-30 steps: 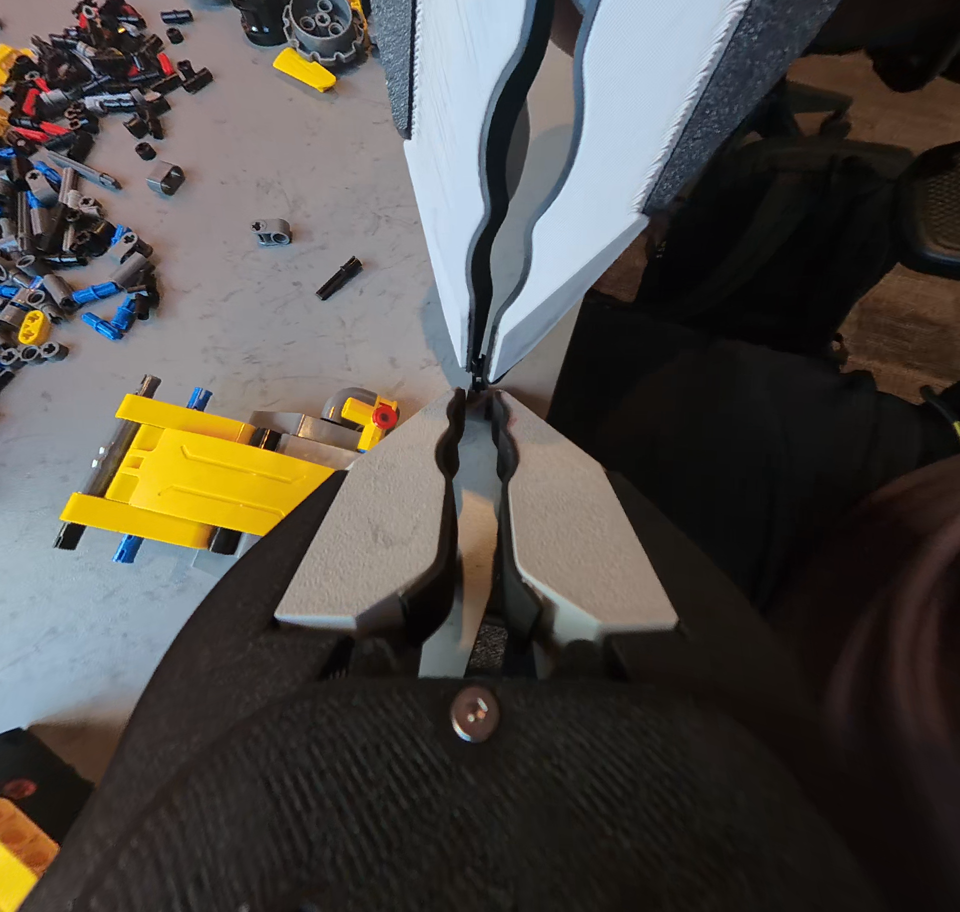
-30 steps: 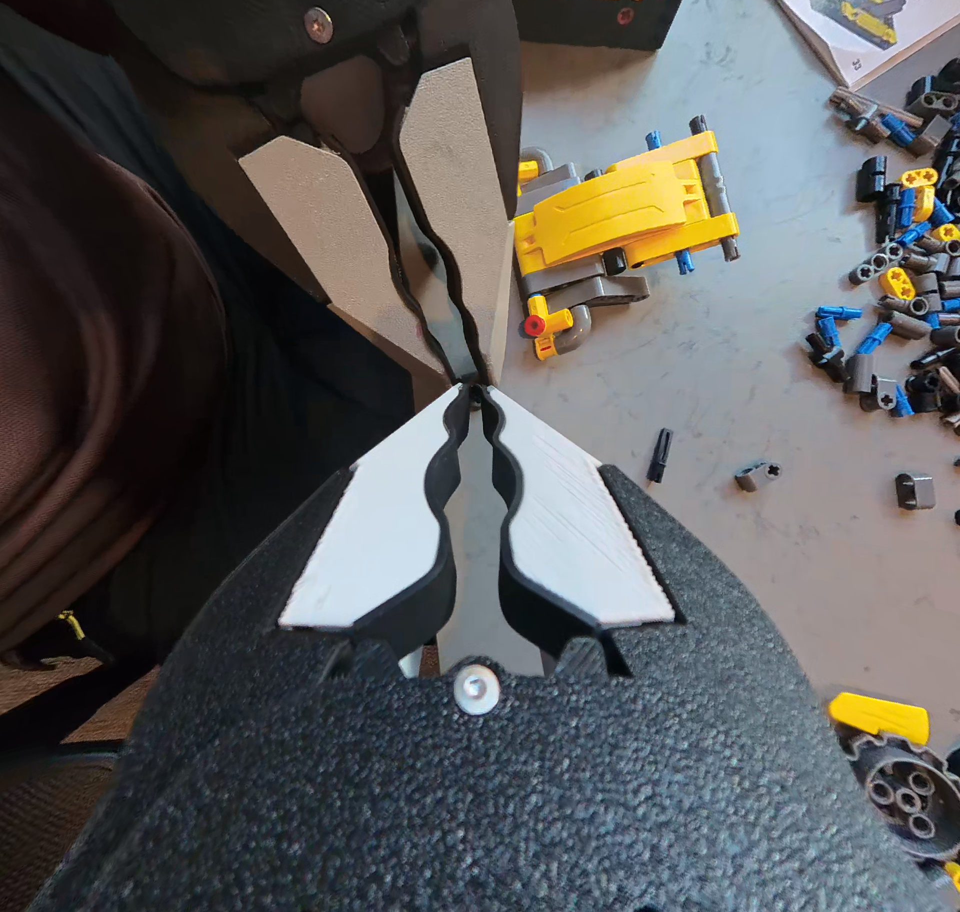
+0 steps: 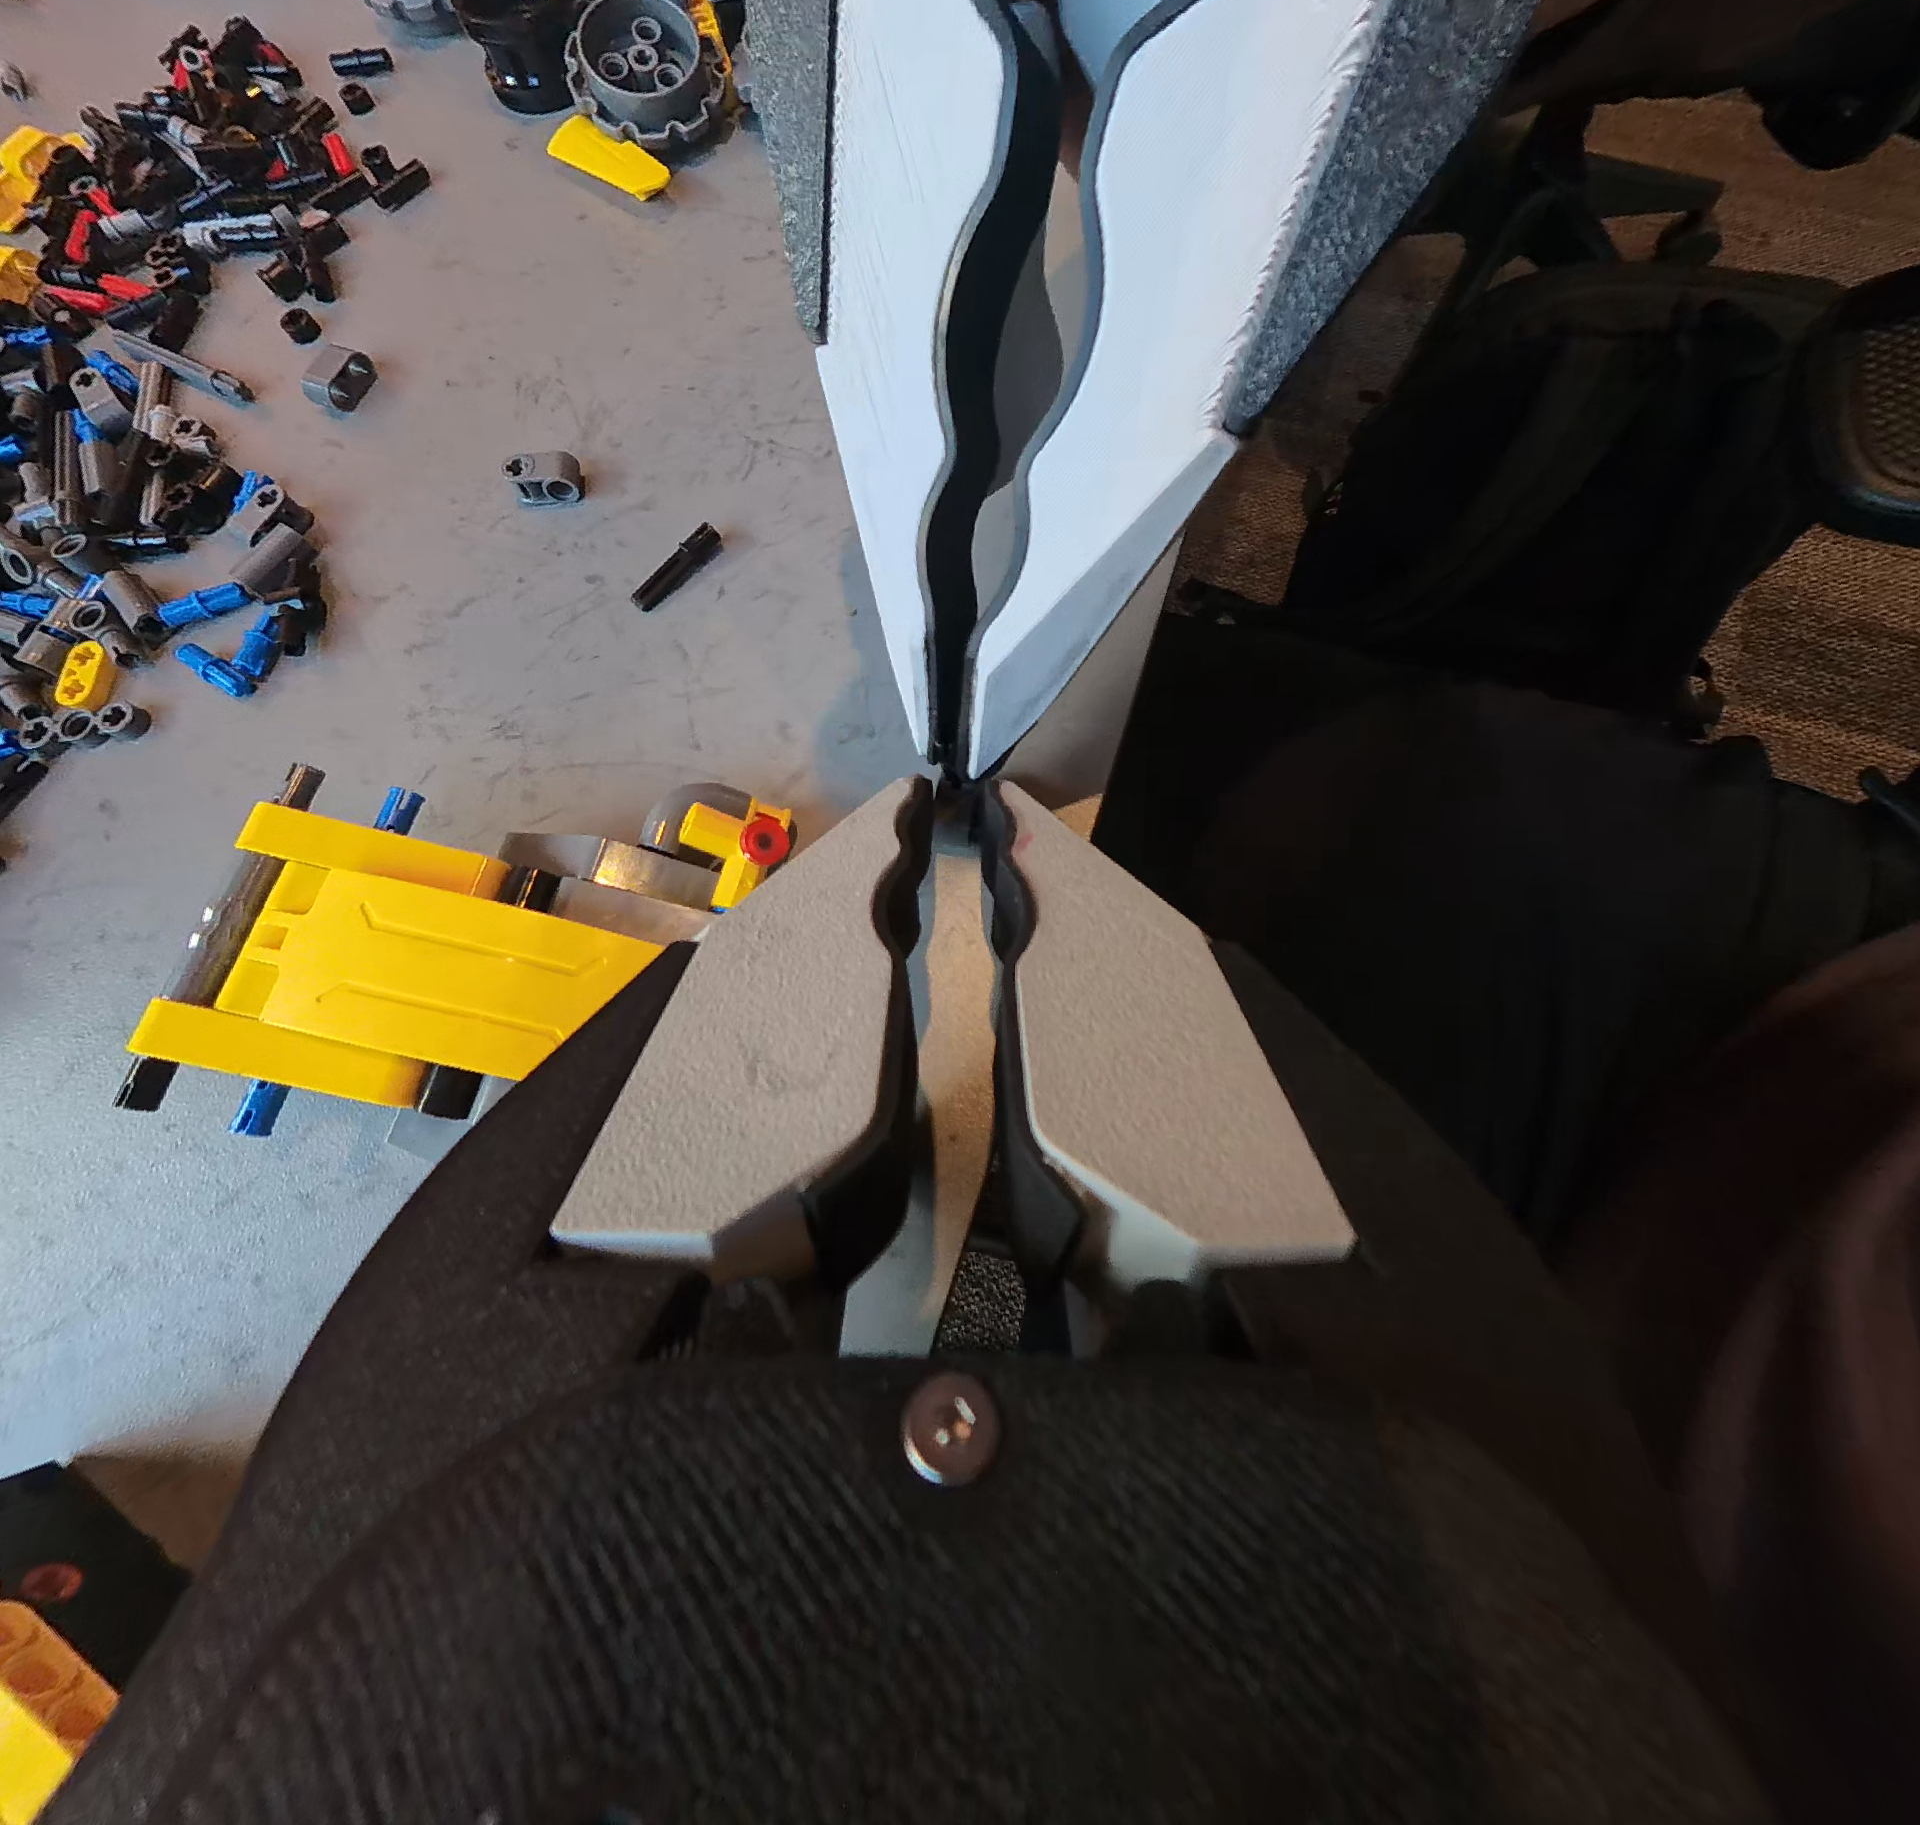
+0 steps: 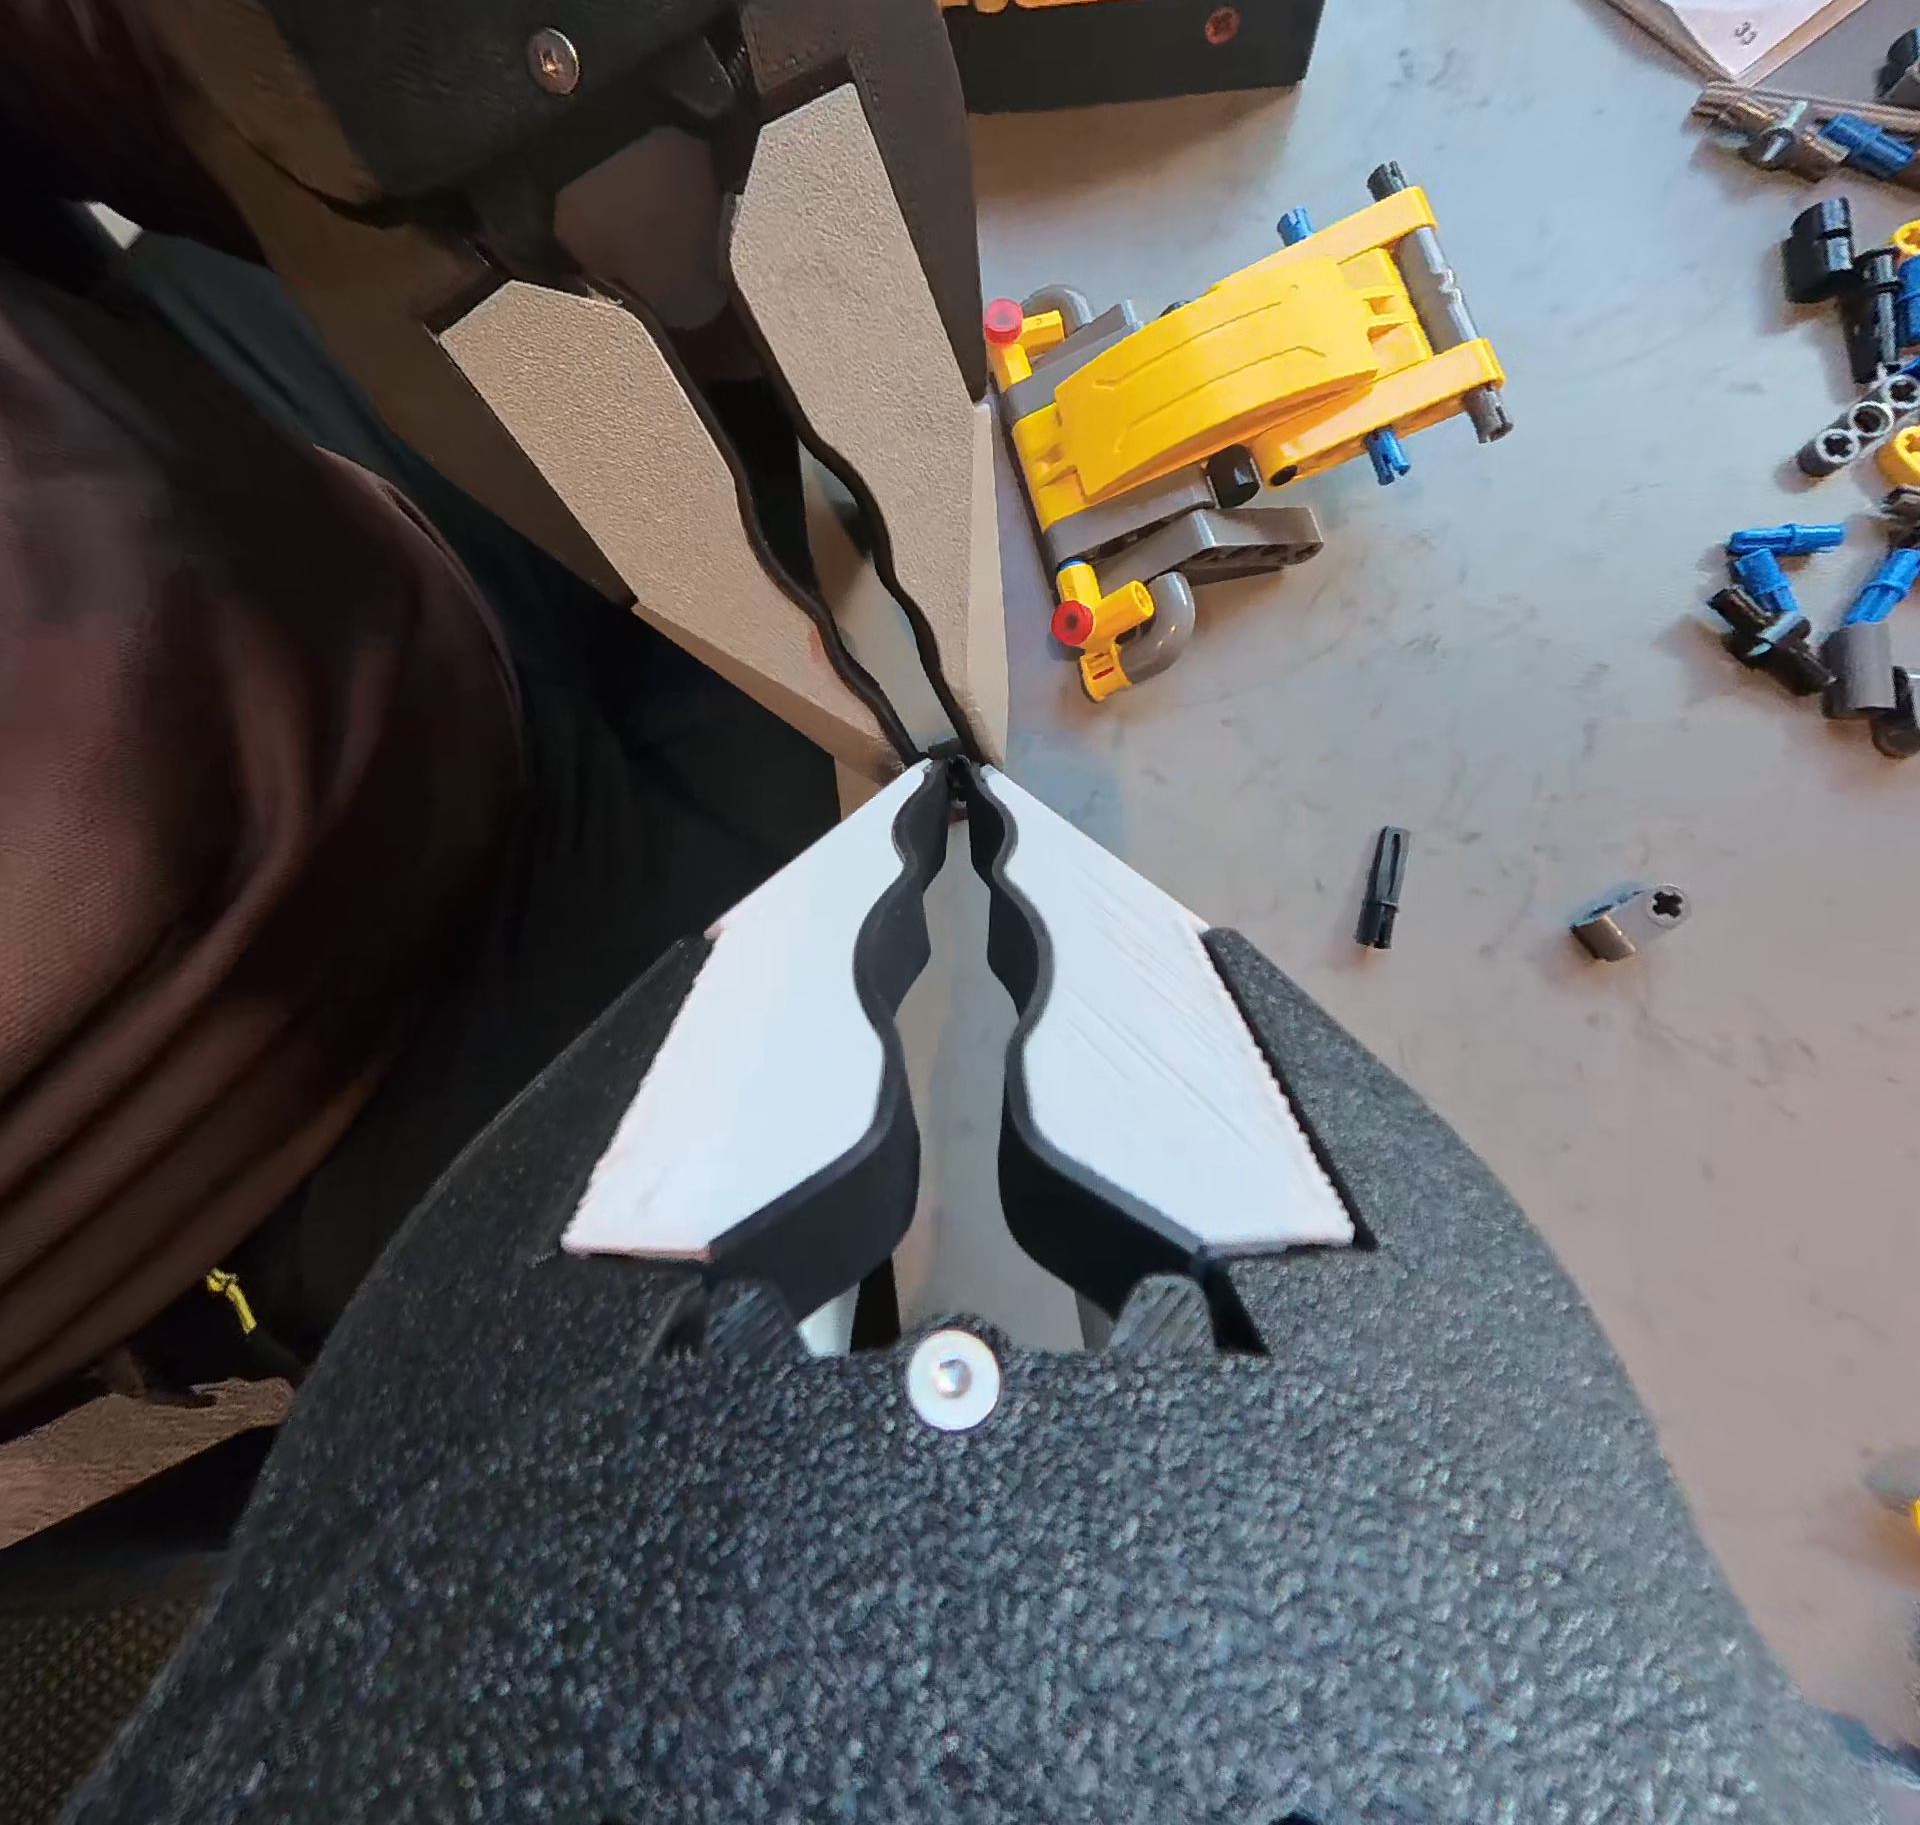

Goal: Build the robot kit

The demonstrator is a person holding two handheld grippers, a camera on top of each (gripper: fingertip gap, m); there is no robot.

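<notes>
Small black part (image 3: 948,776), pinched tip-to-tip by left gripper (image 3: 956,801) and right gripper (image 4: 956,783). Both sets of fingers closed down on it (too tiny to identify). Hovering just beside yellow model (image 3: 395,965).

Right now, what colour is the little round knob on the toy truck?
Red knob, clearest in the right wrist view.

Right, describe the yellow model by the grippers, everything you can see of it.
The yellow model is a half-built vehicle body of plastic building pieces: a smooth yellow hood panel over grey beams, blue pins and black axle ends sticking out at the sides, two yellow stubs with red tips on grey curved pipes at one end. It lies flat on the grey table, untouched, close beside the left gripper. The left wrist view hides one corner behind that gripper.
</notes>
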